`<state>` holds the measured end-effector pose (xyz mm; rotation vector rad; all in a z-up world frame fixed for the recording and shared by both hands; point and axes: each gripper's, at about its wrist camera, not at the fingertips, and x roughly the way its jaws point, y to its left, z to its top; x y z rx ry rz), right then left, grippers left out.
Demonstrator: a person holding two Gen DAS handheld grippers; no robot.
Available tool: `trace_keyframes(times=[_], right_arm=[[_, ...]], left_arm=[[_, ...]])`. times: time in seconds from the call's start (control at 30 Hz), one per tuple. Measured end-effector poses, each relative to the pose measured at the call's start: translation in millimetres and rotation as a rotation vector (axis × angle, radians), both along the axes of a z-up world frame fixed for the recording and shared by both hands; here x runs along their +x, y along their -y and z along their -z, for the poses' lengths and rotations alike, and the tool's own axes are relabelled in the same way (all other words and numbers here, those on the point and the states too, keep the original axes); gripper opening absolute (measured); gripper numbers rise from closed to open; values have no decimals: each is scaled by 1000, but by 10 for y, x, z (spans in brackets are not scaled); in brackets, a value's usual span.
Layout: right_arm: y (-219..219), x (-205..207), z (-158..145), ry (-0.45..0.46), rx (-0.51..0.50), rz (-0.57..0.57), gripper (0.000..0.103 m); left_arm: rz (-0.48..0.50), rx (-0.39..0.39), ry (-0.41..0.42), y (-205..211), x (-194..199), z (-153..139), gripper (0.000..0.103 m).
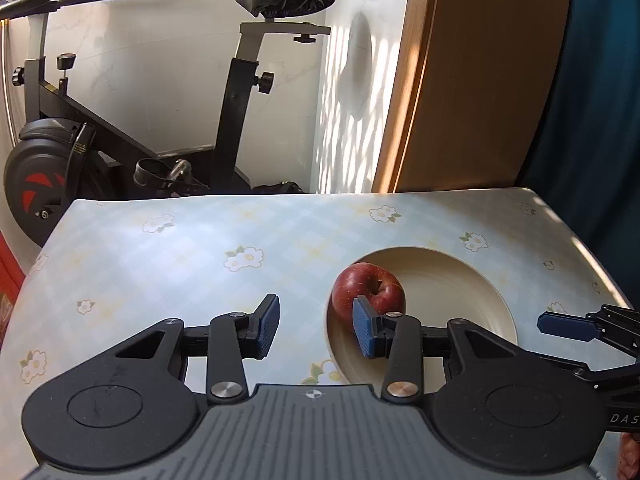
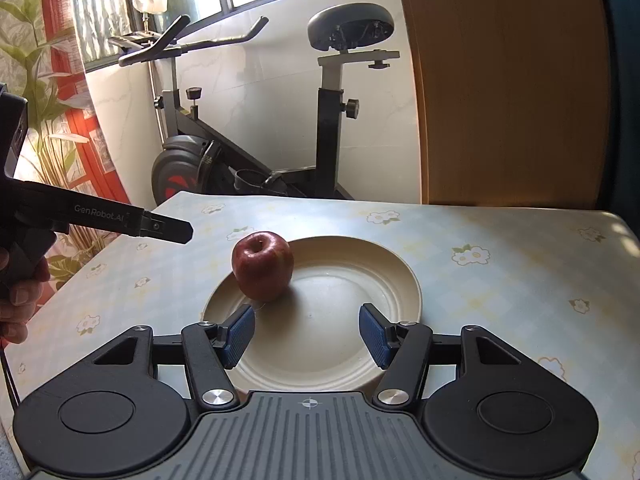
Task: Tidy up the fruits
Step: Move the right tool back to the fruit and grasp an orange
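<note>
A red apple (image 1: 368, 286) (image 2: 262, 266) sits upright on the left part of a cream plate (image 1: 452, 300) (image 2: 352, 280) on the flowered tablecloth. My left gripper (image 1: 316, 328) is open and empty, hovering just left of the plate's left rim, its right pad in front of the apple. It also shows in the right wrist view (image 2: 168, 230) at the left, above the table. My right gripper (image 2: 306, 334) is open and empty over the near part of the plate, the apple just beyond its left pad. Its fingers (image 1: 568, 326) show at the right edge of the left wrist view.
The table (image 1: 200, 248) (image 2: 500, 280) has a pale checked cloth with white flowers. An exercise bike (image 1: 120, 120) (image 2: 260, 120) stands behind the table's far edge. A wooden panel (image 1: 480, 80) (image 2: 500, 80) stands at the back right.
</note>
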<state>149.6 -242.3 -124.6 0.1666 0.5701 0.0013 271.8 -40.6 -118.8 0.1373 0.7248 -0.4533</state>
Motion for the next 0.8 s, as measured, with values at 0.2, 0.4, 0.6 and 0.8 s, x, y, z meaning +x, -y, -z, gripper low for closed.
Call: trace_keyframes(times=[0.2, 0.4, 0.6, 0.8], right_arm=[[59, -371, 16, 22, 12, 52, 55], [21, -587, 67, -5, 15, 55, 55], [-142, -717, 208, -70, 37, 21, 55], [-255, -814, 219, -87, 52, 0, 55]], left_arm=[[-79, 23, 77, -260, -414, -183, 43], [-115, -16, 125, -402, -799, -341, 43], [-123, -26, 105, -368, -1090, -316, 43], [-137, -76, 63, -458, -1286, -216, 43]])
